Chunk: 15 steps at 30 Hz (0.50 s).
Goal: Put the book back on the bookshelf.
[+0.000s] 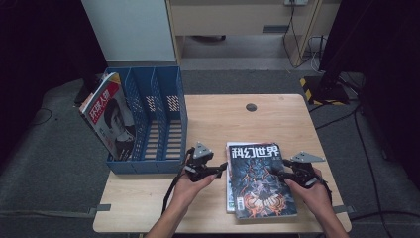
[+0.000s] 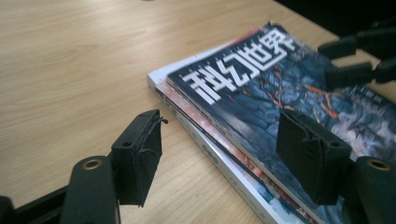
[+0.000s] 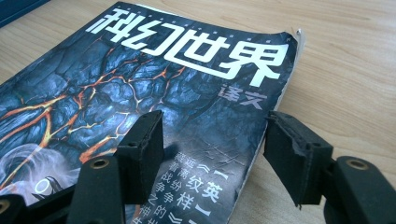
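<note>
A dark blue magazine (image 1: 260, 181) with white characters on its cover tops a small stack near the table's front right. In the left gripper view the lower magazines' edges (image 2: 219, 161) stick out to the left of the top cover (image 2: 261, 88). My left gripper (image 1: 224, 167) is at the stack's left edge. It is open, with the stack's near edge low between its jaws (image 2: 219, 126). My right gripper (image 1: 277, 171) is at the right edge. It is also open (image 3: 215, 123), with the cover's (image 3: 154, 70) right edge between the jaws and the pads not pressing on it.
A blue file rack (image 1: 148, 119) with three slots stands at the table's left. Its leftmost slot holds a tilted red-and-white magazine (image 1: 111, 119). Bare wood (image 1: 223, 114) lies between rack and stack. A dark round grommet (image 1: 251, 107) sits near the far edge.
</note>
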Each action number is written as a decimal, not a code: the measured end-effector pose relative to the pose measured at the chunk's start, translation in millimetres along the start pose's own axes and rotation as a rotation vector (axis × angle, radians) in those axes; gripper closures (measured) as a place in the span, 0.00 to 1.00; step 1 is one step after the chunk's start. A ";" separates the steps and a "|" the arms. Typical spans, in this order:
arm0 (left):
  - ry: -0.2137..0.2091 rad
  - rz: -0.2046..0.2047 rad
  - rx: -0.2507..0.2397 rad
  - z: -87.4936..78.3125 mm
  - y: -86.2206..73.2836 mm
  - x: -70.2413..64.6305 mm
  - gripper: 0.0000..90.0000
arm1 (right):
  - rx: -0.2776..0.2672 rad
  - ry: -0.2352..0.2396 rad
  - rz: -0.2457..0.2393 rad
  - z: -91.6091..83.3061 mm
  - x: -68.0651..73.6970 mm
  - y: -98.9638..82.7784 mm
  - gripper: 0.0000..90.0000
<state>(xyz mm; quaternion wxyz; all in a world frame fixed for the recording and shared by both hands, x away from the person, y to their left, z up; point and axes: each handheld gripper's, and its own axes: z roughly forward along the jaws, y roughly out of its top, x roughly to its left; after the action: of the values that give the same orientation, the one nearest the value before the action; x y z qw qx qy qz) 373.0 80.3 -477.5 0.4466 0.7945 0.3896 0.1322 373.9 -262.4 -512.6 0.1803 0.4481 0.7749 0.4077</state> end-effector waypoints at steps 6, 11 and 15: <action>-0.033 0.026 0.055 16.7 -10.3 -9.1 0.33 | -0.028 0.008 -0.008 -2.4 -0.6 1.0 0.47; -0.044 0.018 0.074 22.9 -13.4 -9.3 0.32 | -0.023 0.024 -0.016 3.4 4.8 3.8 0.45; -0.062 0.010 0.110 28.0 -17.8 -9.6 0.30 | -0.013 0.029 -0.025 8.1 7.7 3.0 0.44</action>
<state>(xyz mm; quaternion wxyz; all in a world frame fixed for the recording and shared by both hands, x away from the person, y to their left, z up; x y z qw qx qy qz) 373.4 61.5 -506.5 0.4135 0.8235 0.3784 0.0881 376.7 -251.3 -514.3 0.1769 0.4313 0.7803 0.4169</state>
